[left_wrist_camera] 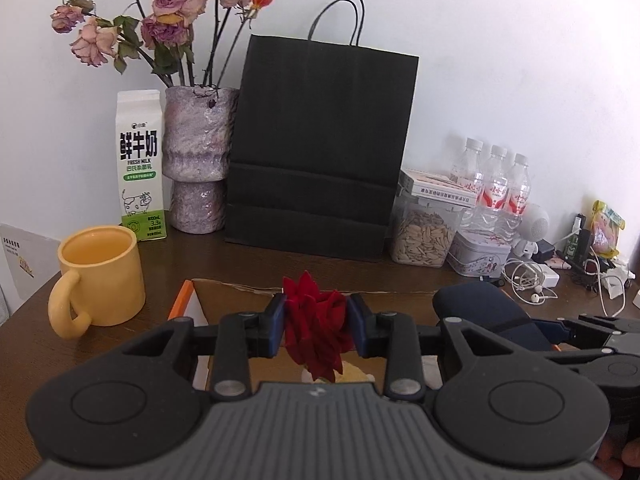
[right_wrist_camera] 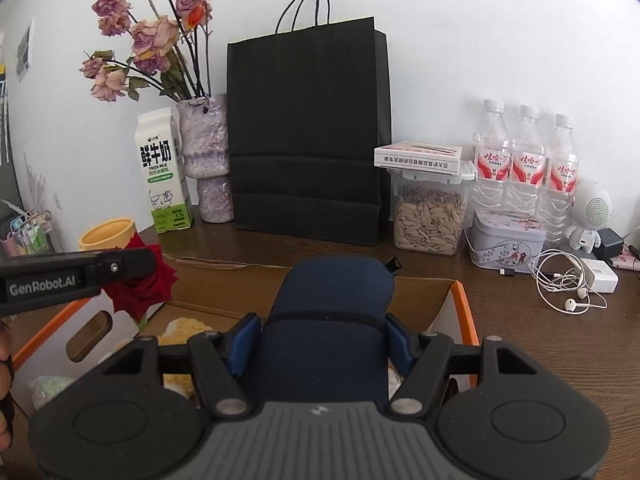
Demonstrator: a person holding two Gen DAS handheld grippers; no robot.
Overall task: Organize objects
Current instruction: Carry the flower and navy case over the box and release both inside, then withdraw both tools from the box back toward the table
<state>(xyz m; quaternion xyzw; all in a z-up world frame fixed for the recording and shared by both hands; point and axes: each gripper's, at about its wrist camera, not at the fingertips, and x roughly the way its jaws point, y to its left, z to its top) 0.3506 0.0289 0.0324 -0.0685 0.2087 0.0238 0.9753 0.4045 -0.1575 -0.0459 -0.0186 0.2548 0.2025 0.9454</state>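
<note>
The left tongs [left_wrist_camera: 316, 320] are closed partway and squeeze a red rose [left_wrist_camera: 316, 320] by its bloom, with both blue pads pressed on the petals. The rose hangs over the open cardboard box [right_wrist_camera: 460, 300] at the near side of the desk [right_wrist_camera: 560, 360], just right of the yellow mug [left_wrist_camera: 100, 276]. It is deep red with pointy, curled petals. I think it is very light, soft and easy to crush, so a gentle pinch is best, and the stem would be a safer place to hold than the petals. The right tongs [right_wrist_camera: 320, 344] are open wider and hold a dark blue pouch [right_wrist_camera: 328, 320] by its two sides, over the right part of the same box. The pouch is rounded and smooth like a padded case. It looks soft and squashy, not heavy, and it should not slip if it is held across its middle. Far behind stand a black paper bag [left_wrist_camera: 320, 140], a milk carton [left_wrist_camera: 140, 168] and a vase of dried roses [left_wrist_camera: 196, 160].
</note>
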